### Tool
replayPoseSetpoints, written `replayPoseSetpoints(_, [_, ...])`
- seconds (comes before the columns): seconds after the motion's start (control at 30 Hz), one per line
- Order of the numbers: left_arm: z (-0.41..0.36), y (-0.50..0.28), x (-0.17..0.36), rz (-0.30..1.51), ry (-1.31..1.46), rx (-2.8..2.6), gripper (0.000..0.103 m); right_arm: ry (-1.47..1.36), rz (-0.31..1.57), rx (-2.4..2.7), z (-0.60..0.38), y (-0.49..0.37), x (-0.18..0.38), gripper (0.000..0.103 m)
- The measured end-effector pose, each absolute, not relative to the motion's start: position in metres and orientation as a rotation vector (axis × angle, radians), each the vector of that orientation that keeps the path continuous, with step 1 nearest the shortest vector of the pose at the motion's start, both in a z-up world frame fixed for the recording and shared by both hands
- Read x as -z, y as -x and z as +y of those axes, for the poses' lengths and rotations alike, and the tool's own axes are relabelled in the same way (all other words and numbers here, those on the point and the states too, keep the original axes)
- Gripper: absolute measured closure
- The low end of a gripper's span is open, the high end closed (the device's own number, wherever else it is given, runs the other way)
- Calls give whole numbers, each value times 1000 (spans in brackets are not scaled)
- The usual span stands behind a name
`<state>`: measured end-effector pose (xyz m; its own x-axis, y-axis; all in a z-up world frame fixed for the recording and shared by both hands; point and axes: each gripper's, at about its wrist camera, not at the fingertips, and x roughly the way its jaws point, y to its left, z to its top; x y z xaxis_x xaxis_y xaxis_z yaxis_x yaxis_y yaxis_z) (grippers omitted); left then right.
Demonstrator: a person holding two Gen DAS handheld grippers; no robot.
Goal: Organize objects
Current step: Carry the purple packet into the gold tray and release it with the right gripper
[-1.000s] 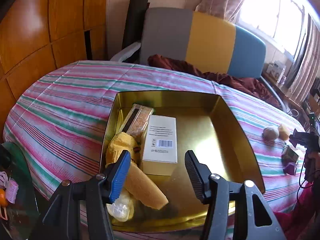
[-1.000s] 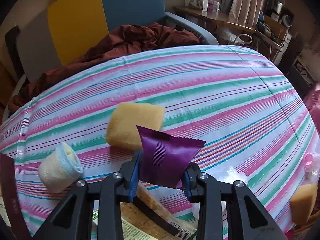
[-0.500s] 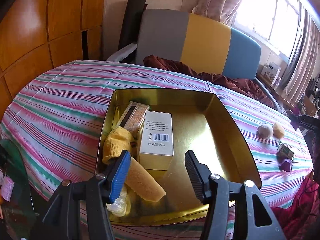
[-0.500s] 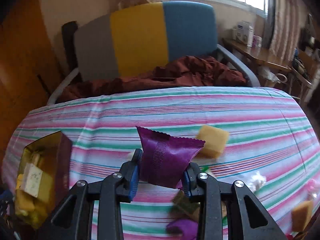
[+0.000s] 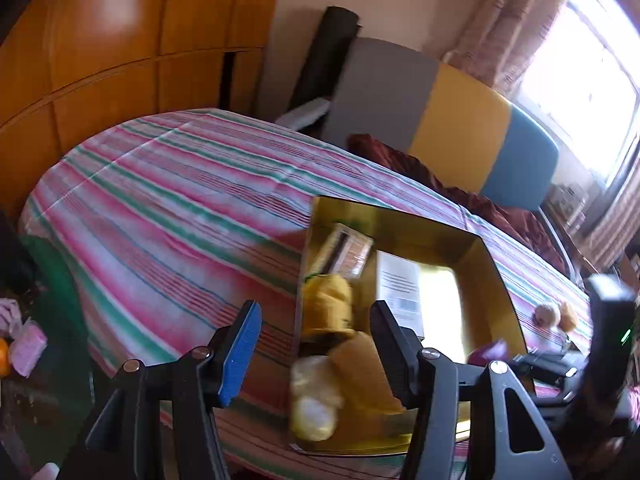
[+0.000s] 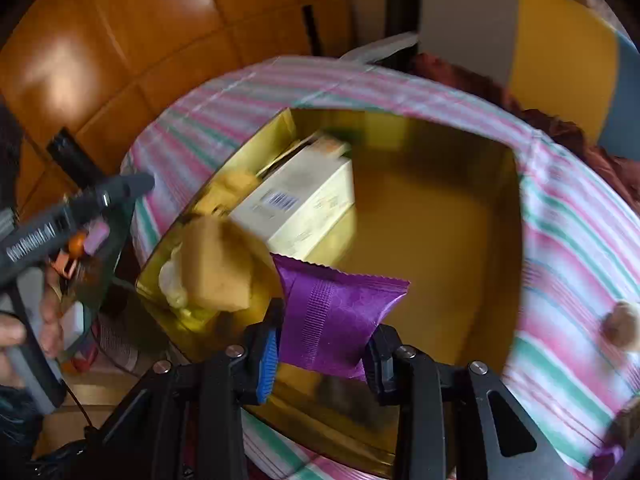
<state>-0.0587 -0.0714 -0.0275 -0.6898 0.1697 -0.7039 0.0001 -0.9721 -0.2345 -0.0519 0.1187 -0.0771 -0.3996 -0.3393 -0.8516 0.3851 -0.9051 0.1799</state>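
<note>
The right gripper [image 6: 322, 354] has its fingers clamped on a shiny purple foil packet [image 6: 334, 318], held above the near edge of the gold metal tray [image 6: 440, 248] on the striped table [image 6: 576, 240]. The left gripper [image 5: 314, 346] hangs with fingers apart, empty, near the tray's left rim.

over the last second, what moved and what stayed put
The right gripper, shut on the purple packet throughout, carried it from over the striped cloth to above the gold tray. The left gripper swung left off the tray, open and empty as before. The white box and sponge stayed in the tray.
</note>
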Motion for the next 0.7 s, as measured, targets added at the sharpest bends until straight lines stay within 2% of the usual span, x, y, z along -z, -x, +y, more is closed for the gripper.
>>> replayPoseSetpoints(0.17, [-81,59,32,-363,1199,-2787,46,-1433,99,2231,89,55,100,67])
replayPoseSetpoints(0.27, [-79,60,35,-352,1208,-2773,46,-1437,47,2165,85,53,107,65])
replayPoseSetpoints(0.43, [-71,58,37,-324,1214,-2754,46,-1413,-32,2138,90,49,105,46])
replayPoseSetpoints(0.53, [-65,55,33,-296,1193,-2755,46,-1398,-60,2153,101,43,99,43])
replayPoseSetpoints(0.7, [-50,51,25,-241,1163,-2733,46,-1356,-97,2236,130,32,76,33])
